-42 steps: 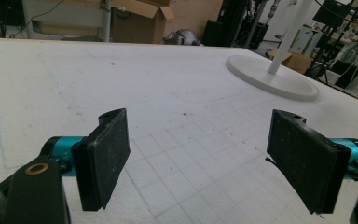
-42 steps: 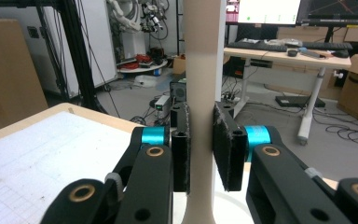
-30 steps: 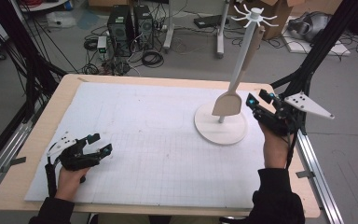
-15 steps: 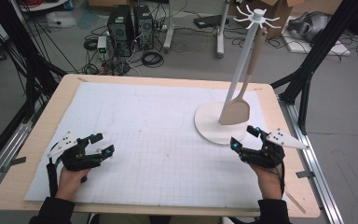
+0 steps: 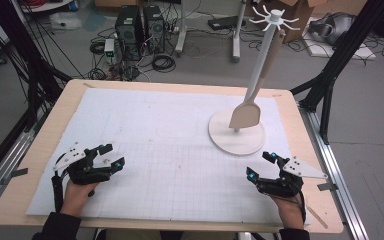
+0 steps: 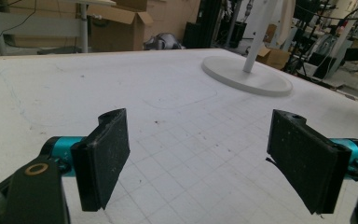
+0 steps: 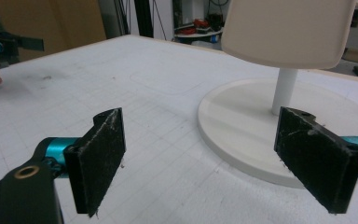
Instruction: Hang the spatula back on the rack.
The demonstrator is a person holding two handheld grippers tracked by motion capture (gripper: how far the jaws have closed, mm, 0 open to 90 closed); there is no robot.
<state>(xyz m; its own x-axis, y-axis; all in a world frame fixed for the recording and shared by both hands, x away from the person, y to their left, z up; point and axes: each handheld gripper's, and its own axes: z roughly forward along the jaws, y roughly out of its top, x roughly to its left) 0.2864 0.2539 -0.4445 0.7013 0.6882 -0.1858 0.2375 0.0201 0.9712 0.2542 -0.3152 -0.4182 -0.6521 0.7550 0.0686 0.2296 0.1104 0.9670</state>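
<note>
A wooden table carries a white gridded mat that stops short of the table edges on every side. Cables, computer towers and black frame legs occupy the floor beyond. The mat's centre and left half are bare, giving wide room between the grippers.

The stand, a round white base with a leaning post, sits on the mat's far right. A pale spatula hangs from its top hooks, blade just above the base.

The left gripper rests near the front left edge, jaws wide apart, holding nothing. The right gripper rests near the front right edge, just short of the base, jaws equally wide, empty.
</note>
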